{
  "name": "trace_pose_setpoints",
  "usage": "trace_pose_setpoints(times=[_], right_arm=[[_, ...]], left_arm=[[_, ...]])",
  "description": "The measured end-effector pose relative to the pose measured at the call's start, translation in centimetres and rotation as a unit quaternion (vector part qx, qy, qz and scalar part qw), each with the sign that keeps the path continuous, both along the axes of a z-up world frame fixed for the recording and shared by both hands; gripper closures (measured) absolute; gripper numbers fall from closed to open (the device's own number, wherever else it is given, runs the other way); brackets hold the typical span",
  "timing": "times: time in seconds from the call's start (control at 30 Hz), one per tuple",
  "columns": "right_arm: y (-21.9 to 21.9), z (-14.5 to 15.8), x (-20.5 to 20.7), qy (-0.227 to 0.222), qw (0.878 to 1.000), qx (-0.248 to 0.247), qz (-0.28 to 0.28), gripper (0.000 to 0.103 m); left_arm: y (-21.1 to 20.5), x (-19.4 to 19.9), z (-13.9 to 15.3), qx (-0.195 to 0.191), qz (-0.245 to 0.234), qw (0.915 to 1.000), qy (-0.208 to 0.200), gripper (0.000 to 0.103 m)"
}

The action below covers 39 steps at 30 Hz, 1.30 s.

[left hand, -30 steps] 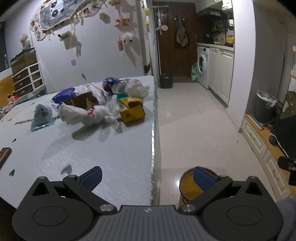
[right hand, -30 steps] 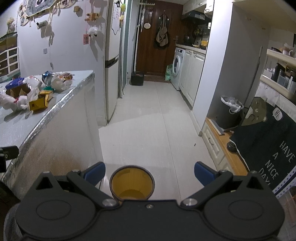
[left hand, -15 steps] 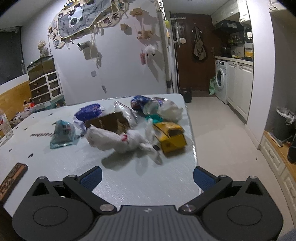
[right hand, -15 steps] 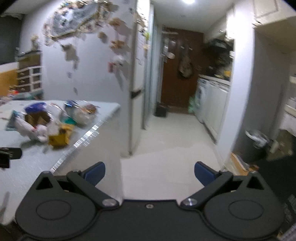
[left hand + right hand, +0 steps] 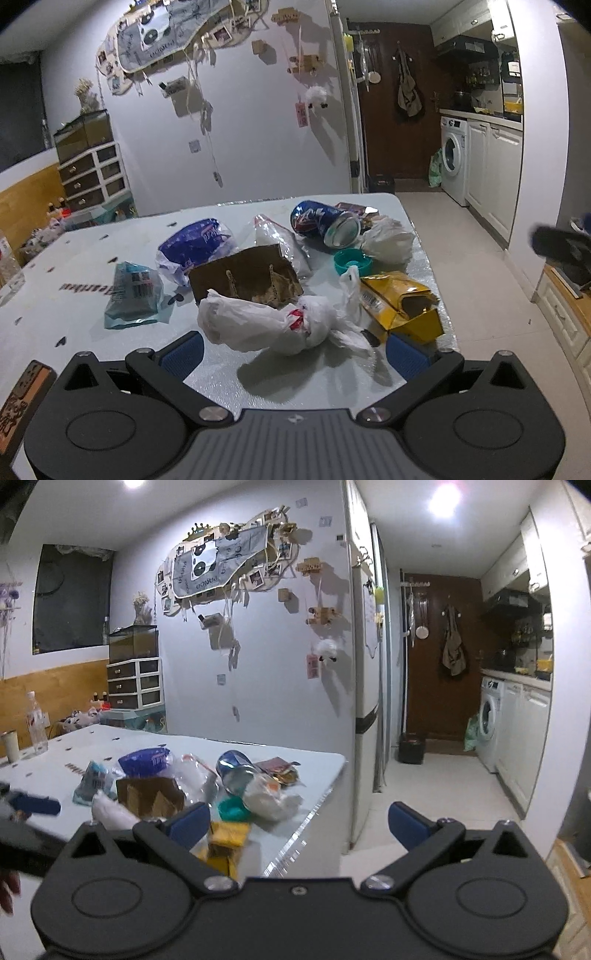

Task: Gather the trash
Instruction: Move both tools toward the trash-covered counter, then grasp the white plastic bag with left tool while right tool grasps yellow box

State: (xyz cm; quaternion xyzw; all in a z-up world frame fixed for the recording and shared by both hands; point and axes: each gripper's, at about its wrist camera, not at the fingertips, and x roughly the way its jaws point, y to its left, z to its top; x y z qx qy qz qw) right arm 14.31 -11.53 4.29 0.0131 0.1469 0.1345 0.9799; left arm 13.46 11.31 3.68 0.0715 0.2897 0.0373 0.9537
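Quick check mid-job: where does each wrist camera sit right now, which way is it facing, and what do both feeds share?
Left wrist: on the left gripper, low over the pale grey table, facing the white crumpled plastic bag; its open blue fingers show.
Right wrist: on the right gripper, beside the table's corner, facing the hallway; open fingers show.
Shared: the blue drink can and yellow carton.

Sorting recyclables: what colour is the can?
Blue, with red and white markings; the can shows best in the left wrist view.
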Motion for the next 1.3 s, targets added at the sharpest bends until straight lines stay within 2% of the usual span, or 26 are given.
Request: trace_pose_setpoints(times=[0.07, 0.17, 0.27, 0.43, 0.53, 0.63, 0.77, 0.87, 0.93, 1.07, 1.23, 1.3], right_arm=[[0.7, -0.1, 2.1, 0.014, 1.000, 0.023, 0.009, 0.000], [1.2, -1.0, 5.2, 0.060, 0.996, 0.067, 0.026, 0.000], [1.9, -2.4, 7.8, 0.094, 0.991, 0.092, 0.024, 0.000], [3.2, -4.3, 10.2, 0.122, 0.988, 0.096, 0.021, 0.000], [3.3, -5.1, 11.0, 0.142, 0.984, 0.106, 0.033, 0.000], [3.4, -6.0, 11.5, 0.162, 0.980, 0.111, 0.041, 0.000], [3.1, -6.6, 11.7, 0.176, 0.974, 0.130, 0.062, 0.015], [3.2, -6.7, 11.5, 0.176, 0.973, 0.128, 0.077, 0.019], [3.4, -6.9, 11.7, 0.181, 0.972, 0.127, 0.085, 0.021], [4.1, -7.1, 11.9, 0.189, 0.970, 0.114, 0.099, 0.025], [5.4, -7.4, 12.3, 0.200, 0.970, 0.099, 0.102, 0.032], [5.9, -7.5, 12.4, 0.200, 0.970, 0.092, 0.102, 0.035]], left_arm=[[0.7, 0.6, -0.3, -0.011, -0.012, 0.9998, 0.012, 0.000], [1.6, 1.0, -0.6, -0.025, -0.027, 0.9990, 0.025, 0.000], [2.1, 1.2, -0.3, -0.023, -0.047, 0.9983, 0.027, 0.000], [2.3, 2.1, 1.0, 0.003, -0.089, 0.9957, 0.025, 0.000], [2.2, 3.0, 2.1, 0.014, -0.136, 0.9905, 0.020, 0.000], [2.3, 4.9, 2.7, 0.010, -0.166, 0.9855, 0.035, 0.000], [3.2, 8.5, 2.4, -0.025, -0.196, 0.9781, 0.065, 0.000], [4.5, 10.8, 1.2, -0.068, -0.210, 0.9700, 0.102, 0.000], [4.9, 11.4, 0.0, -0.068, -0.211, 0.9666, 0.129, 0.000], [5.3, 10.6, -1.9, -0.045, -0.212, 0.9621, 0.166, 0.001], [6.1, 7.8, -2.4, -0.061, -0.230, 0.9555, 0.175, 0.002], [6.1, 7.0, -2.4, -0.063, -0.232, 0.9552, 0.173, 0.006]])
